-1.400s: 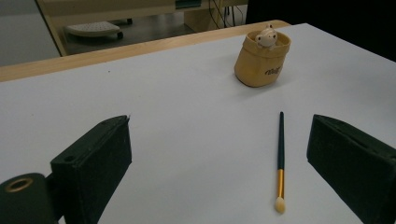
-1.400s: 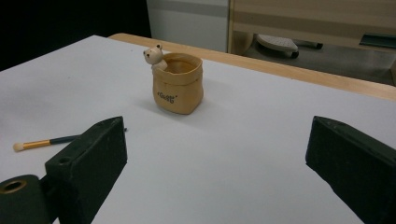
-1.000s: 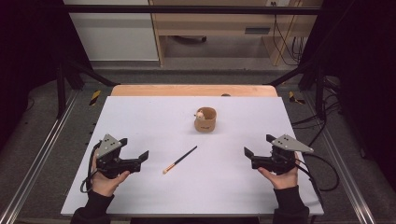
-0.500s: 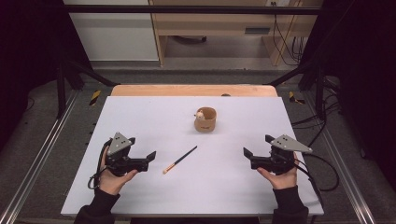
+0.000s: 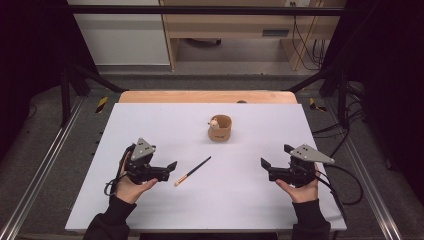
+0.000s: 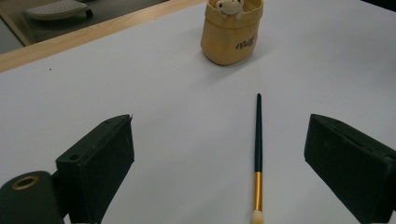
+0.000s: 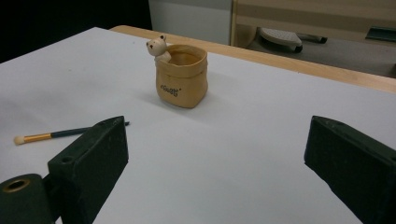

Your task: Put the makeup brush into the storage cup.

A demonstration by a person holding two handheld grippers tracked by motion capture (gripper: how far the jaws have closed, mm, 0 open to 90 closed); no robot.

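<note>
Left gripper (image 5: 172,166) held low over the white table (image 5: 150,125), jaws spread wide, nothing between them. In the left gripper view the brush (image 6: 257,154) lies flat on the table in the gap ahead of the jaws, nearer the right-hand jaw, not touching either. Brush has a dark handle, gold ferrule, pale tip; tip end points toward the gripper, handle end points toward the pot (image 6: 231,29).

In the high view the brush (image 5: 192,171) sits just beside the left gripper's jaw tips, on the near-left side of the pot (image 5: 220,128), clearly apart from it.

Right gripper (image 5: 265,163) also gaping, empty, on the near-right side of the pot and well apart from it. In the right gripper view the pot (image 7: 182,77) stands upright ahead of the jaws, a small bear figure (image 7: 158,47) at its rim, brush (image 7: 56,134) off to the left, partly hidden behind the left-hand jaw.

Both hands grip from below, dark sleeves at the table's near edge. Pot is tan, bag-shaped, with dark lettering on its side.
</note>
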